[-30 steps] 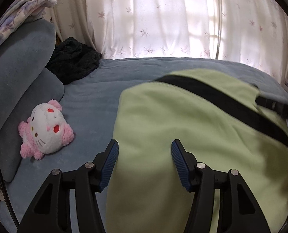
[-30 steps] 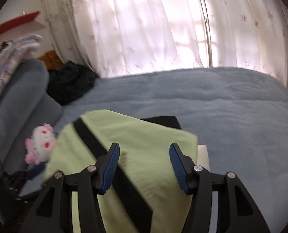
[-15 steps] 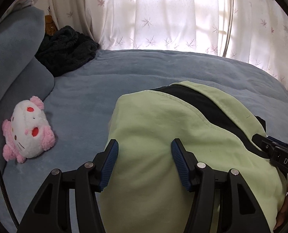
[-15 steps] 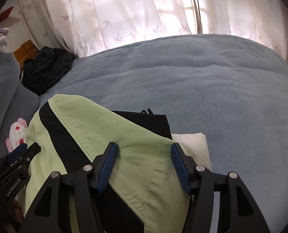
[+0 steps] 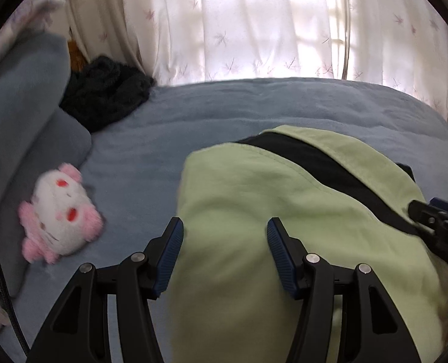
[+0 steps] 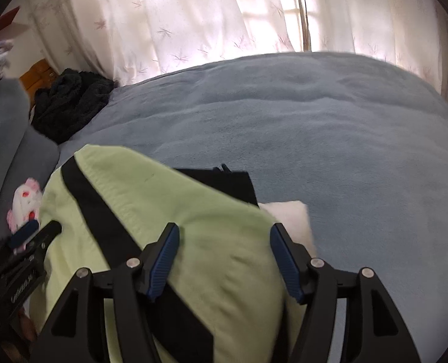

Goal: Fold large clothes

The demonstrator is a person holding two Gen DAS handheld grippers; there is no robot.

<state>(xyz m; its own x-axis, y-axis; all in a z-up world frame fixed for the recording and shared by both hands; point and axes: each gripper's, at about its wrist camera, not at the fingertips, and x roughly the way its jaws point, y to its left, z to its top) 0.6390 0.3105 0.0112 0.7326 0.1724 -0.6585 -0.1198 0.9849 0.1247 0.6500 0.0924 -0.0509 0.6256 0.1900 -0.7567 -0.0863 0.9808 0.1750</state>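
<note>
Here both grippers, left gripper and right gripper, straddle the green garment unclenched, the right's jaws having just widened, letting it settle folded on the bed.

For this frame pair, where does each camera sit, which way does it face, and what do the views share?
Left wrist: on the left gripper, looking down over the green garment toward the curtains; its own fingers show.
Right wrist: on the right gripper, above the garment's right side; its fingers show.
Shared: garment, blue bed, plush toy, each other's gripper.
</note>
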